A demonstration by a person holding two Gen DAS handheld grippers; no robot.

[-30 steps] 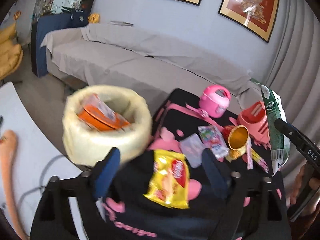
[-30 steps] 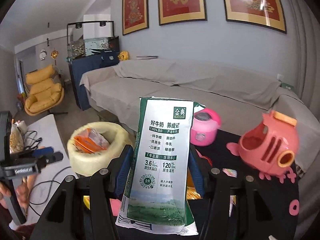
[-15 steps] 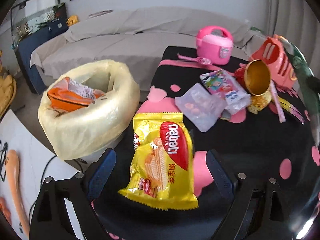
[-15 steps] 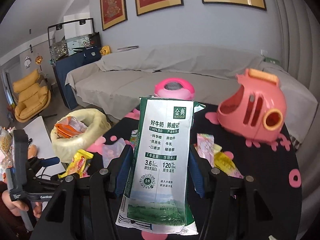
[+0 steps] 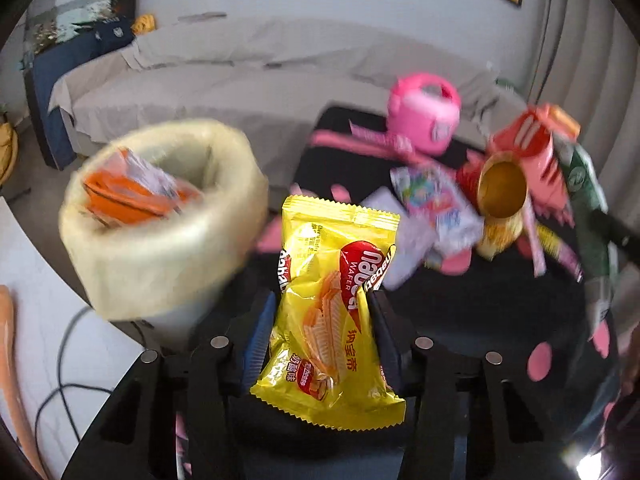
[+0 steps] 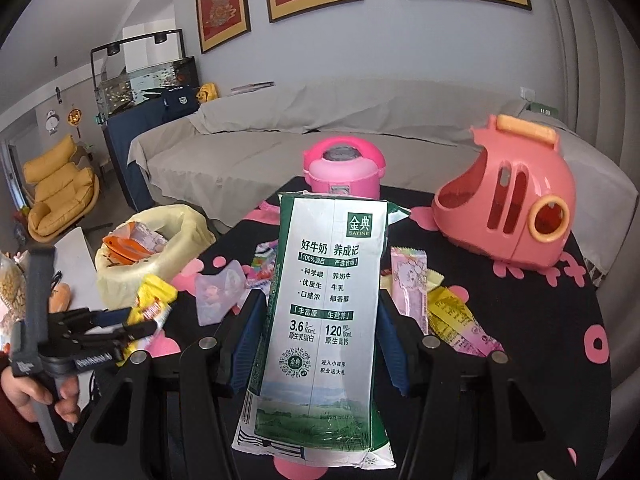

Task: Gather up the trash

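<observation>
The counter (image 6: 532,320), covered with a black cloth with pink spots, is seen in front of a grey sofa (image 6: 360,120), and at its left edge a trash bin (image 5: 160,216) lined with a pale bag is placed, in which orange wrappers are already lying. The step in hand is judged to be the picking up of trash, with both items now taken and not yet dropped. A flattened green and white milk carton (image 6: 324,304) is held upright between the pads of the right hand-held gripper (image 6: 320,320), which is closed on it to about half of its width. The jaws of the left hand-held gripper (image 5: 320,320) have just been closing, and the yellow wafer packet (image 5: 332,300) is now pinched between them, close to the bin. Smaller wrappers (image 6: 408,284), a clear packet (image 6: 216,292) and a gold cup (image 5: 502,196) are left on the cloth among pink toys. For the next move, the wafer packet probably must be carried over the bin's opening and released there, and then the carton must be brought to the same place.
</observation>
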